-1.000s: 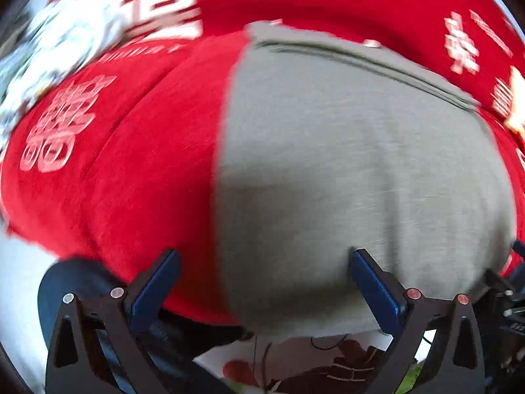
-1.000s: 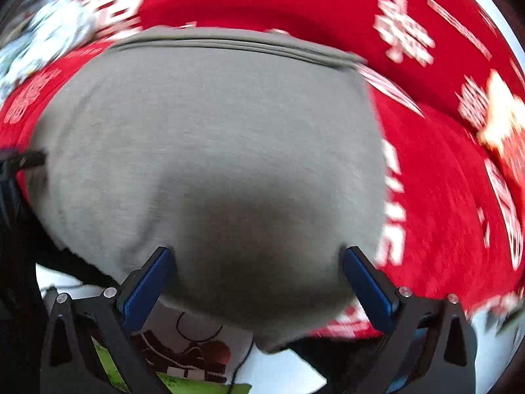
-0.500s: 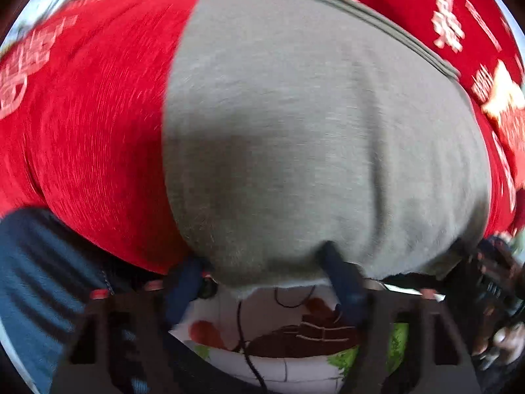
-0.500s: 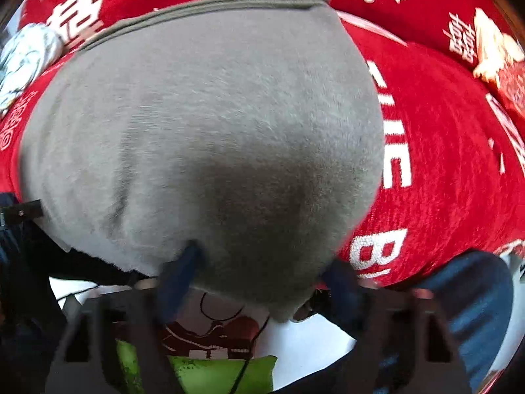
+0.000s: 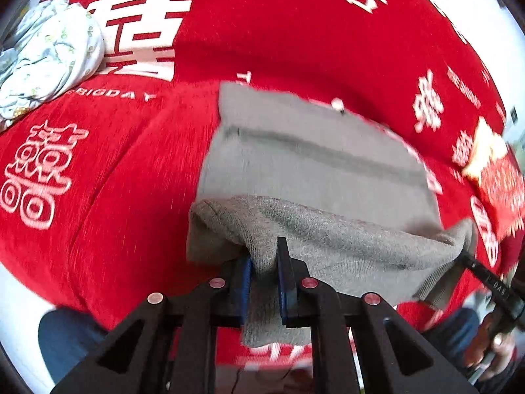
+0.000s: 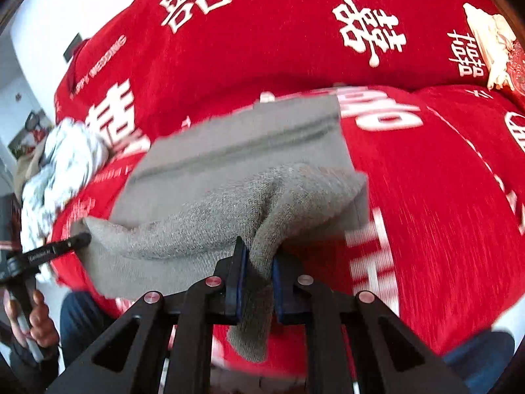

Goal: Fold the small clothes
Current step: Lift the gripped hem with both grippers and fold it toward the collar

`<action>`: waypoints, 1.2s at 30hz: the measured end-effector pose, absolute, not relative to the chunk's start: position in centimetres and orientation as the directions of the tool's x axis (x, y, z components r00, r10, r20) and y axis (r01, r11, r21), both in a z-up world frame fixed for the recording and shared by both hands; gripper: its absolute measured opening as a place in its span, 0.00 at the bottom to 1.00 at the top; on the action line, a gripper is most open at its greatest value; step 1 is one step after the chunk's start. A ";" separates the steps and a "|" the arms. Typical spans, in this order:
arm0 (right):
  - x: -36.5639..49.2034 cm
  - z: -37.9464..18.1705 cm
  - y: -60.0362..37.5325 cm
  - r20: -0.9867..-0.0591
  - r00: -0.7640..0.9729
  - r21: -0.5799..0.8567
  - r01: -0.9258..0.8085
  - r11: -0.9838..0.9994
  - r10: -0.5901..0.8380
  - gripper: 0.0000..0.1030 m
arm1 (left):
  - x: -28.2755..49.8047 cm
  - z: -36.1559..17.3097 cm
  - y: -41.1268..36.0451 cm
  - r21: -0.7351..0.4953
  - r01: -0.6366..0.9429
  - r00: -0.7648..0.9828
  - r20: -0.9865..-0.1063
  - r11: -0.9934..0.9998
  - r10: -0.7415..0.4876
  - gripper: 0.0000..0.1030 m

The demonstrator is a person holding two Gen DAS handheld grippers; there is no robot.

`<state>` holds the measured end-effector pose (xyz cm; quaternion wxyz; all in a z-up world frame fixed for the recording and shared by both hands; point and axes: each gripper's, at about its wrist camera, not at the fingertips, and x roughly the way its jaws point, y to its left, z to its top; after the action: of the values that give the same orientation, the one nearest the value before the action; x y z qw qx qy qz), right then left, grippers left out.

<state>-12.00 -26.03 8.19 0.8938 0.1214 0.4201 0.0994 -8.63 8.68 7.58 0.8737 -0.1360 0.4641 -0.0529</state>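
Both my tongs pinching the near edge of the grey knit garment over the red wedding cloth.

The red cloth (image 6: 426,197) carries white print: "THE BIGDAY" at the far side in the right view, "HAPPY WEDDING" on its left, "BIGDAY" again in the left view, plus large Chinese double-happiness characters. My left tongs (image 5: 264,272) are closing, pads already pressed on a bunched fold of the grey garment (image 5: 311,170); my right tongs (image 6: 256,275) are closing on its near edge too, further right. The garment's far part lies flat on the cloth, its near edge lifted between both tongs. A crumpled pale floral cloth (image 5: 49,55) sits far left.
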 end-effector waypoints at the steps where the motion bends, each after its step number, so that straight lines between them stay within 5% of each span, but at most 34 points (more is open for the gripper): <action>1: -10.7 8.0 -25.4 -0.729 0.628 0.299 -0.067 0.952 0.273 0.14 | -7.3 7.5 8.5 -0.278 -0.042 0.568 -0.797 0.960 -0.206 0.14; 6: -5.6 4.3 -24.9 -0.797 0.556 0.273 -0.018 0.962 0.237 0.16 | -3.3 3.5 8.5 -0.242 -0.086 0.466 -0.867 0.967 -0.175 0.15; 8: -5.6 4.5 -25.4 -0.785 0.567 0.284 -0.030 0.958 0.250 0.19 | -3.9 3.6 8.9 -0.257 -0.076 0.496 -0.848 0.963 -0.187 0.25; 9: -5.8 4.7 -25.6 -0.785 0.560 0.294 -0.042 0.955 0.266 0.28 | -4.2 3.8 9.1 -0.278 -0.065 0.487 -0.847 0.958 -0.213 0.33; 11: -6.8 5.2 -26.5 -0.772 0.552 0.336 -0.067 0.940 0.315 0.64 | -5.2 4.0 9.7 -0.341 -0.055 0.483 -0.832 0.938 -0.274 0.87; 12: -7.6 5.5 -27.1 -0.754 0.571 0.351 -0.069 0.934 0.325 0.78 | -6.2 4.4 10.0 -0.365 -0.059 0.512 -0.810 0.929 -0.286 0.91; 21: -11.8 5.9 -29.1 -0.711 0.609 0.407 -0.050 0.912 0.352 0.79 | -10.1 4.6 9.6 -0.368 -0.073 0.554 -0.788 0.927 -0.269 0.92; 26: -9.9 5.1 -27.6 -0.714 0.578 0.444 -0.063 0.894 0.395 0.77 | -9.2 4.0 7.7 -0.346 -0.048 0.515 -0.812 0.937 -0.274 0.75; 27: -9.4 4.7 -27.3 -0.724 0.563 0.443 -0.063 0.894 0.399 0.69 | -8.8 3.5 7.2 -0.334 -0.046 0.494 -0.827 0.942 -0.269 0.74; 29: -8.5 3.8 -26.6 -0.759 0.517 0.430 -0.056 0.901 0.394 0.49 | -8.4 2.7 6.6 -0.326 -0.038 0.455 -0.847 0.944 -0.274 0.46; 31: -8.4 4.0 -26.3 -0.775 0.524 0.379 -0.064 0.923 0.354 0.32 | -8.5 2.9 6.2 -0.310 -0.020 0.462 -0.846 0.951 -0.266 0.39; 32: -8.5 4.1 -26.3 -0.776 0.523 0.375 -0.068 0.924 0.353 0.25 | -8.7 3.0 6.2 -0.325 -0.004 0.459 -0.841 0.946 -0.287 0.14; 33: -8.8 4.3 -26.5 -0.777 0.518 0.379 -0.069 0.923 0.358 0.14 | -8.6 3.0 6.2 -0.343 0.004 0.446 -0.840 0.939 -0.308 0.11; 36: -9.7 4.8 -27.4 -0.747 0.525 0.434 -0.082 0.897 0.409 0.09 | -8.9 3.7 6.7 -0.361 -0.012 0.466 -0.827 0.932 -0.315 0.11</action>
<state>-9.74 -27.36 4.80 0.8554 0.1753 0.4658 0.1435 -8.92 6.66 3.69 0.8409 -0.1603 0.5091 -0.0900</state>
